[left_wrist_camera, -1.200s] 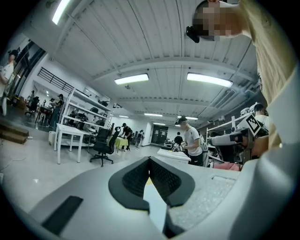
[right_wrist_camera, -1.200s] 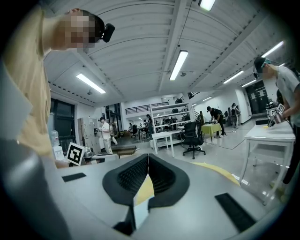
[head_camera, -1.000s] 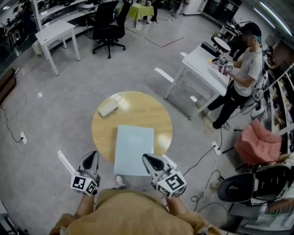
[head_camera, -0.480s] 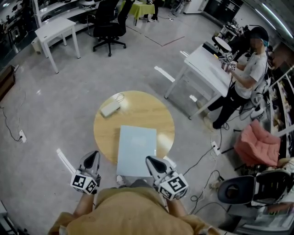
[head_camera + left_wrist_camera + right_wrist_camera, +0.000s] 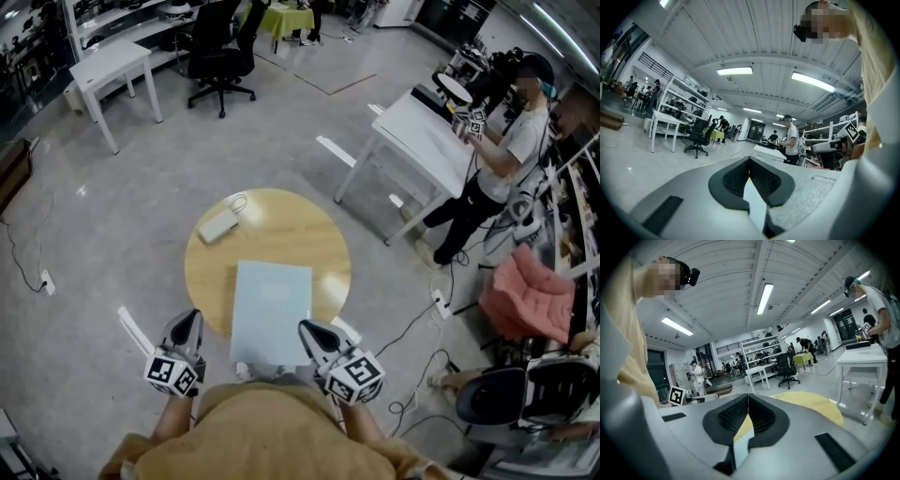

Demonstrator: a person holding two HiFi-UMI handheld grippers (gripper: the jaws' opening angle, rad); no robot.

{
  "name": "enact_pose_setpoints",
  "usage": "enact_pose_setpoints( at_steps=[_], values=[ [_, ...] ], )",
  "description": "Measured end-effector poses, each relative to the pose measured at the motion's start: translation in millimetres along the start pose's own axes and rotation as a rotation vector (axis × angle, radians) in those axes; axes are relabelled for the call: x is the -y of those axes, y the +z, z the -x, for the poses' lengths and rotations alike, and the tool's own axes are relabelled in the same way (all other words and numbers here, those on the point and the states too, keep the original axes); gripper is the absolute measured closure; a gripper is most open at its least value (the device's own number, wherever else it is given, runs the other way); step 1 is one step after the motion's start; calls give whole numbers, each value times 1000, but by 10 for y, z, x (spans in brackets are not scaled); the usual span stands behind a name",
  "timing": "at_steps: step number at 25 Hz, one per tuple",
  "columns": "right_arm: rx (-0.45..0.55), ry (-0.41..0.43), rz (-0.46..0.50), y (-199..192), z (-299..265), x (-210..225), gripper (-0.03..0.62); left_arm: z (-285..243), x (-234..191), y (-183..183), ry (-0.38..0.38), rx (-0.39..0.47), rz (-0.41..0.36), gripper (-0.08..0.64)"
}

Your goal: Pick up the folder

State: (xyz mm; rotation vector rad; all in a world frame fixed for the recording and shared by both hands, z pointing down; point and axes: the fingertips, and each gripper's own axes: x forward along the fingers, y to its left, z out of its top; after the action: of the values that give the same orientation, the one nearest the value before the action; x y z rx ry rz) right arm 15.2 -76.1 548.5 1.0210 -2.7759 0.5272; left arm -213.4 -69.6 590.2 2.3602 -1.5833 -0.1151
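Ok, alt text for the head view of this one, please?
A light blue folder lies flat on a round wooden table. The left tool and right tool, both shut and empty, point toward its near end from either side; a small white device sits at the table's far left.

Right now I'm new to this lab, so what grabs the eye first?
A pale blue rectangular folder lies on the round yellow wooden table at the centre, its near edge overhanging. The shut left tongs and right tongs hover either side of that edge, empty.
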Motion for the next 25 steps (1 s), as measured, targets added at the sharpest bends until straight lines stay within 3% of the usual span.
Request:
enact_pose_setpoints(
  at_steps=[4, 10, 16, 18, 25],
  values=[
    [-48, 52, -36, -176, 39, 120, 592, -43, 75, -116, 5, -43, 17, 557],
    [-88, 193, -173, -550, 97, 143, 591, -32, 89, -402, 19, -109, 86, 557],
    [-190, 164, -306, -1126, 129, 394, 586, -55, 196, -834, -15, -221, 177, 555],
    [-215, 164, -343, -1258, 143, 440, 498, -51, 200, -926, -15, -249, 187, 554],
    [-260, 147, -484, -1659, 198, 652, 432, -59, 190, -1240, -40, -332, 281, 503]
  ],
)
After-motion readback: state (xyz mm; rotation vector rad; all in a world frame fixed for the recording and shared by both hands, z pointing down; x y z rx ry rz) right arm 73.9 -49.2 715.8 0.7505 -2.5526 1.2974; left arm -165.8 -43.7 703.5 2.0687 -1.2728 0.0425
